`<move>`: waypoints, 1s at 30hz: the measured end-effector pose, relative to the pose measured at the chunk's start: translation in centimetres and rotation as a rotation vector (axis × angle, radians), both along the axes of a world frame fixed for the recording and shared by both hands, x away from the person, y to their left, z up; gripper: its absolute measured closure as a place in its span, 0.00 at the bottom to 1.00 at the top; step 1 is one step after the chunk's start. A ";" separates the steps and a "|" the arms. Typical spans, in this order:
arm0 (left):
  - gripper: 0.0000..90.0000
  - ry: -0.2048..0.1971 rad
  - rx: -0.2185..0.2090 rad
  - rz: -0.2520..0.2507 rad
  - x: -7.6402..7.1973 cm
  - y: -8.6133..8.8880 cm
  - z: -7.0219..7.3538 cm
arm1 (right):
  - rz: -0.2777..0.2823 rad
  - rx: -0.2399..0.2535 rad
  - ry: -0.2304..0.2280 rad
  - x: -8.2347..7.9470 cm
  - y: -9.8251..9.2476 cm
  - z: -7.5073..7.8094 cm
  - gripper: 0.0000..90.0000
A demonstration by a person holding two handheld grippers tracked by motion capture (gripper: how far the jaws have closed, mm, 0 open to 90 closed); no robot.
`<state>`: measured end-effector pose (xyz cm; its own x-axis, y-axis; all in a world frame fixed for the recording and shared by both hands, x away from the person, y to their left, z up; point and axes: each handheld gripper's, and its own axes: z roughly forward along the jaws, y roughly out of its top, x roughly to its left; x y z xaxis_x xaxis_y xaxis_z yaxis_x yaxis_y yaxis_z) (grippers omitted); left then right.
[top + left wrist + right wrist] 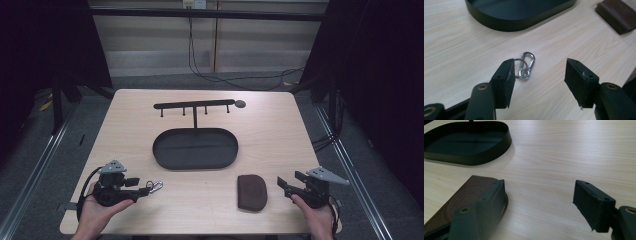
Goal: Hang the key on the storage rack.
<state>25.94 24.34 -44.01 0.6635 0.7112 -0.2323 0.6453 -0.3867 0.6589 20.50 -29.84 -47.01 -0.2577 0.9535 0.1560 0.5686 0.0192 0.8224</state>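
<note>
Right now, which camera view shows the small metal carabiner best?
The left gripper view: the carabiner lies close, its clip and ring clear, beside the open left jaw. In the high view it is a tiny glint by the left gripper.

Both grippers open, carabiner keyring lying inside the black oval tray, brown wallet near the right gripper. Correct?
Not quite. The carabiner keyring lies on the bare table just ahead of the left gripper, outside the black oval tray; the left gripper view shows it. The rest holds: right gripper, brown wallet.
</note>
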 end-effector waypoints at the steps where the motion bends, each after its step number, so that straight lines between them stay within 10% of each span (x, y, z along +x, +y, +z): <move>1: 0.47 0.005 0.009 -0.004 0.2 -0.1 0.0 | 0.001 0.003 0.000 0.0 0.0 0.0 0.29; 30: 0.57 0.156 0.250 -0.038 4.7 -3.0 -0.3 | 0.013 0.000 0.017 0.1 0.0 -0.1 0.29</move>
